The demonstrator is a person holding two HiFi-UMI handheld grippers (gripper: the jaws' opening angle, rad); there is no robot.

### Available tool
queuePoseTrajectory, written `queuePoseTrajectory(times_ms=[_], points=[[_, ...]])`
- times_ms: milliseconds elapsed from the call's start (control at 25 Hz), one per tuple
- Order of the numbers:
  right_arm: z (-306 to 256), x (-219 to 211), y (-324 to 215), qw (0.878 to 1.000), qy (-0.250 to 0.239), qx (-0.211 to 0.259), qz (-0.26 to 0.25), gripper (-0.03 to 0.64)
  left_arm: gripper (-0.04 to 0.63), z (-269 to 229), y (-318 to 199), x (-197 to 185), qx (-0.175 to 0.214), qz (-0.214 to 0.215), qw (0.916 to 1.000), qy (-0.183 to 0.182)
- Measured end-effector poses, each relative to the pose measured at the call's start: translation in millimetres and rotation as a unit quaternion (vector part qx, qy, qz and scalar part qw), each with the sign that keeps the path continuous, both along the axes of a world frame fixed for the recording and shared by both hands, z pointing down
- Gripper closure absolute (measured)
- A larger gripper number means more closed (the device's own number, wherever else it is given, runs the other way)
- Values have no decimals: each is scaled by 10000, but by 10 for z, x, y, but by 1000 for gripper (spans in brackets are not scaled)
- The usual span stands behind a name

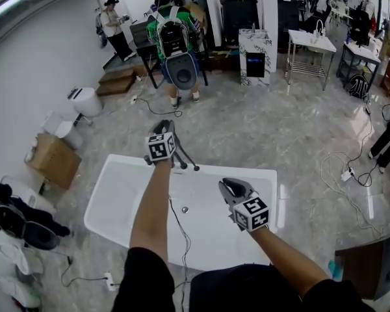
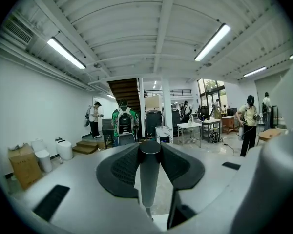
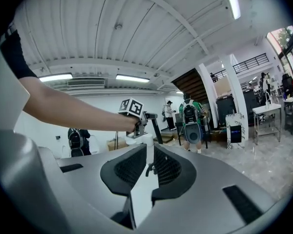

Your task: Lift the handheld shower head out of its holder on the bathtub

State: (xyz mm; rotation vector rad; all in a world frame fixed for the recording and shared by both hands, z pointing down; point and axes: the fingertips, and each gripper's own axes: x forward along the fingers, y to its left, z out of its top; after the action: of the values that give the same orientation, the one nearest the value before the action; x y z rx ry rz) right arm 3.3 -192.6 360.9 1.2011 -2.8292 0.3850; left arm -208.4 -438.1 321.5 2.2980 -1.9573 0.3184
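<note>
Pinching a grey cylindrical shower handle: your left gripper, plain only in its own view. Right gripper barely parted, empty. Head view adds the white bathtub beneath.

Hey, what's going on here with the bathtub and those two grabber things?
A person at a white bathtub holds a set of tongs in each hand. The left tongs are clamped on the grey handle of the handheld shower head, held up near the tub's far rim. The right tongs are empty, jaws only narrowly apart, hovering over the tub.
</note>
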Motion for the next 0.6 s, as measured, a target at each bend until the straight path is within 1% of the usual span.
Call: queuePoseTrajectory(times_ms=[200,400,600], points=[[-134,-22,-43,9999,114,102,-13,613,466,-130,53,-47,44,3,10000,-45],[-269,-60,27,9997,95,233,-46,617,466,-175,135,-112,34,-15,10000,-55],[-395,28,120,9987,114,473,119,618,466,-187,188,-127,39,-56,10000,-28]])
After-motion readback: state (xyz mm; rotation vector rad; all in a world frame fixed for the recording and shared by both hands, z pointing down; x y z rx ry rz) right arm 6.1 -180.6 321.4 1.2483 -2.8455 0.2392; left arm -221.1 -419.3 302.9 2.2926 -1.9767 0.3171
